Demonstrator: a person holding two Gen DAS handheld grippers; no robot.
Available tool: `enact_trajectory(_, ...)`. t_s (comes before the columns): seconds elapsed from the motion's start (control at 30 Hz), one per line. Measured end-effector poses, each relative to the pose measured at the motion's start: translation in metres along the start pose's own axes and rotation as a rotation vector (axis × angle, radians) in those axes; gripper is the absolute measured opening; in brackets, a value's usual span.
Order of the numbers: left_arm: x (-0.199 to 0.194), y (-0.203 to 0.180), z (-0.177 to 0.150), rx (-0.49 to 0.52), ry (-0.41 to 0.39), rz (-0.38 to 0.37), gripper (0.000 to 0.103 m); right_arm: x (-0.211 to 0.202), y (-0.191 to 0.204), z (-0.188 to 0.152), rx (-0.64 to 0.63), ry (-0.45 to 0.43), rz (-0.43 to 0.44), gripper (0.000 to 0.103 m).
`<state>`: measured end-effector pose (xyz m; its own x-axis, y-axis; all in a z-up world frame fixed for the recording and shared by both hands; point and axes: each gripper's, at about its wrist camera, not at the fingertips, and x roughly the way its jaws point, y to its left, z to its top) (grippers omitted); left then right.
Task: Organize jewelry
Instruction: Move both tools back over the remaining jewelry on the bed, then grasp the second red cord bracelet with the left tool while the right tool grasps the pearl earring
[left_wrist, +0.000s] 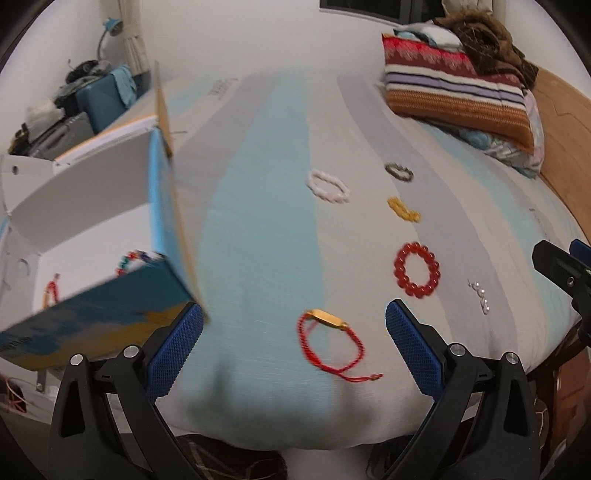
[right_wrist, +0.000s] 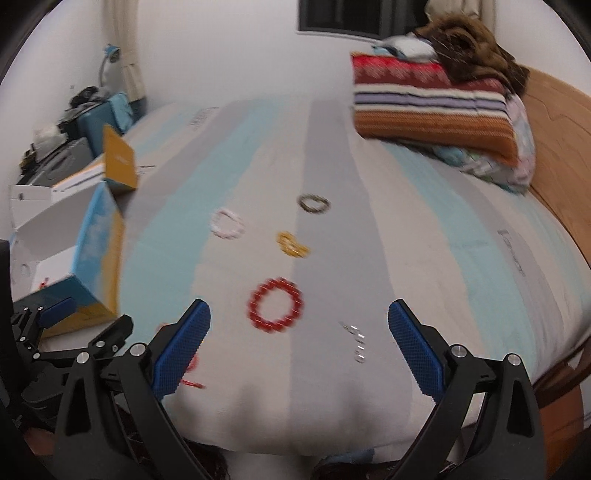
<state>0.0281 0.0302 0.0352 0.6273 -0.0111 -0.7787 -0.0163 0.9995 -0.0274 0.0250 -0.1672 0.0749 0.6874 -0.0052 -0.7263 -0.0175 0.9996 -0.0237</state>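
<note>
Both grippers hang over the bed's (left_wrist: 258, 221) near edge with jaws wide and nothing between them: left gripper (left_wrist: 294, 349) above the red cord bracelet (left_wrist: 330, 345), right gripper (right_wrist: 299, 350) near the red bead bracelet (right_wrist: 275, 305) and the pearl piece (right_wrist: 356, 341). Beyond lie the yellow (right_wrist: 293, 244), white (right_wrist: 228, 223) and dark (right_wrist: 314, 203) bracelets, all apart. Nothing blocks them. Left stands the open box (left_wrist: 92, 317), holding a multicoloured bracelet (left_wrist: 135, 260) and a small red piece (left_wrist: 51, 291). Folded blankets (left_wrist: 454, 92) sit far right.

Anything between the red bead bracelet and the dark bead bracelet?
Yes: the yellow bead bracelet lies between the red bead bracelet and dark bead bracelet; both wrist views show it.
</note>
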Motion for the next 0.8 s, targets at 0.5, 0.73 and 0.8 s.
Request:
enact_trajectory(0.5,0.081,-0.022,-0.02,-0.007,0.086,-0.004,0.097,0.091,-0.035,-0.039,0.037,0.129,-0.003,0.093)
enact_trajectory(0.73,0.106,-0.019,-0.025,-0.003,0.111,-0.012,0.097,0.123,-0.042,-0.051,0.059,0.173,0.002,0.093)
enact_trajectory(0.8,0.108,-0.018,-0.026,-0.003,0.1,-0.012,0.097,0.132,-0.043,-0.054,0.057,0.186,-0.005,0.091)
